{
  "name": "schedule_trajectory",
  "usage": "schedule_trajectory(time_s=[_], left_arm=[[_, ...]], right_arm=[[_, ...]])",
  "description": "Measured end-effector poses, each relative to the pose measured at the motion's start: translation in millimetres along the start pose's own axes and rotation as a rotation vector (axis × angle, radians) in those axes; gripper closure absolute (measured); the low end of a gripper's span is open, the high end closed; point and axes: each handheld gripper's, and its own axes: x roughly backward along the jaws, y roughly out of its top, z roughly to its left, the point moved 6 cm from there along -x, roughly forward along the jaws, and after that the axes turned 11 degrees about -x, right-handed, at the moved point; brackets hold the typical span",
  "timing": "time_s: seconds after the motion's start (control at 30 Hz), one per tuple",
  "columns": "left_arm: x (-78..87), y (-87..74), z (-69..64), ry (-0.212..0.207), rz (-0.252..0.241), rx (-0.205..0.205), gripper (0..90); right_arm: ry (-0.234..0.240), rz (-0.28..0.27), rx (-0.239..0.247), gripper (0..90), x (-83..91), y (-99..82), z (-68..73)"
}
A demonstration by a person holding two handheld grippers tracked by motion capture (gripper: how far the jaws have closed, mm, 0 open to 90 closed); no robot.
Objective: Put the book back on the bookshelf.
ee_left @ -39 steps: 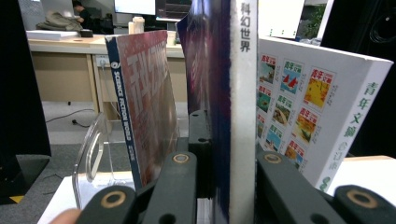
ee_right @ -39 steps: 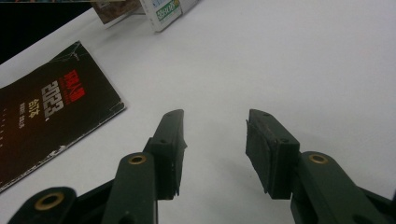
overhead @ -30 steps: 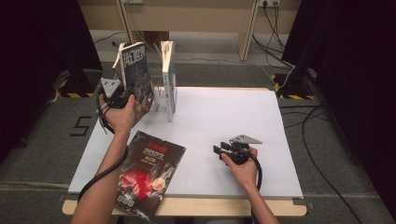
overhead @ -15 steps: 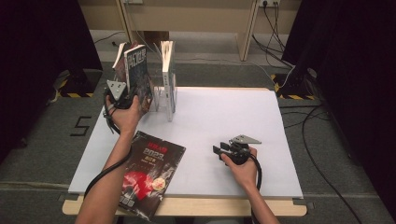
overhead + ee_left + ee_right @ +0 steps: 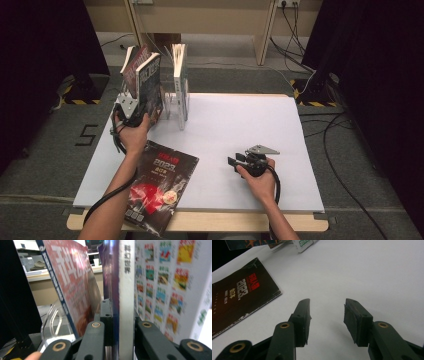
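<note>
My left gripper point(image 5: 132, 113) is at the table's back left, shut on the lower edge of an upright magazine point(image 5: 151, 84). In the left gripper view its jaws press both sides of that magazine's white spine point(image 5: 124, 302). A red-covered magazine point(image 5: 72, 285) leans to its left and a magazine with a grid of small pictures point(image 5: 170, 290) stands to its right. They stand in a clear rack point(image 5: 170, 102). A black magazine point(image 5: 160, 185) lies flat near the front edge. My right gripper point(image 5: 234, 162) rests on the white table point(image 5: 240, 120), open and with nothing between its jaws point(image 5: 327, 307).
The black magazine point(image 5: 239, 297) lies left of the right gripper's jaws. The clear rack's curved dividers point(image 5: 53, 320) stand left of the held magazine. Cables run over the grey floor right of the table point(image 5: 340, 135). A pale desk point(image 5: 200, 15) stands behind.
My left hand has lowered the held magazine a little toward the rack. The right gripper has stayed where it was.
</note>
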Motion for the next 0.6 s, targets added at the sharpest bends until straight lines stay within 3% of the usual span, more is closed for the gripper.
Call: schedule_trajectory(time_s=[0.1,0.27,0.33,0.4,0.6], left_arm=[[10.1,-7.7,-0.5,-0.004,0.023,-0.023,81.1],[22.1,-18.6,6.9,0.002,0.056,0.055,81.1],[24.2,-21.7,8.1,-0.011,0.070,0.043,80.6],[26.7,-25.9,10.9,-0.011,0.086,0.075,80.3],[30.2,-23.2,14.6,-0.040,0.049,0.053,79.0]], right_arm=[[0.005,0.000,0.005,56.1,-0.1,0.2,0.8],[0.006,0.002,0.004,56.0,-0.4,-0.2,1.9],[0.007,0.005,0.006,56.0,-1.0,-0.7,2.4],[0.012,0.010,0.007,55.9,-1.9,-1.2,3.1],[0.013,0.018,-0.005,55.6,-2.7,-2.4,3.5]])
